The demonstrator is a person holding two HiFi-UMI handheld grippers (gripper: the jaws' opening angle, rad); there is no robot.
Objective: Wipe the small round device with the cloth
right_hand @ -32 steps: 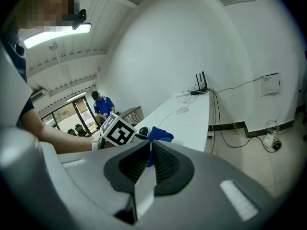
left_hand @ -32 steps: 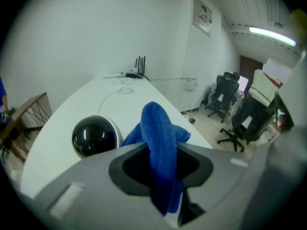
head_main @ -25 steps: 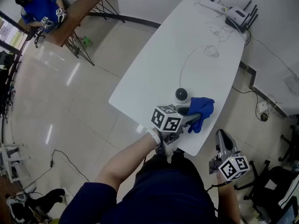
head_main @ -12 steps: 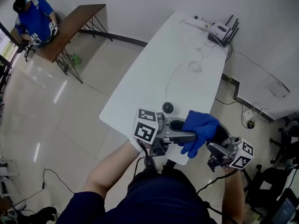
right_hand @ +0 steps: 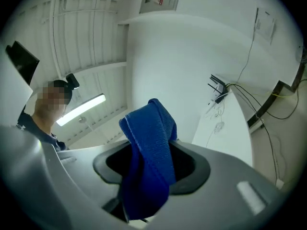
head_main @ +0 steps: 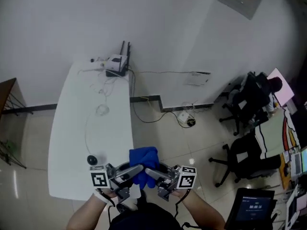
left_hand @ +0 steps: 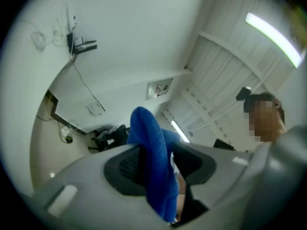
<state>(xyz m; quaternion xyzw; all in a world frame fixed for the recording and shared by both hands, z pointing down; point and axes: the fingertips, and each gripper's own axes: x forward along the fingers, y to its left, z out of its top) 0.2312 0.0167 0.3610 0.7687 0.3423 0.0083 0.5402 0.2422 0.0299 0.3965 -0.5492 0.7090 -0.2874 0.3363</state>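
White walls and a pale floor surround my long white table, and office chairs crowd the right. Only the head view shows the small round device, on the table's near end, left of my tongs. The blue cloth bridges both. The left gripper, just easing wider, and the right gripper, just narrowing, each pinch it.
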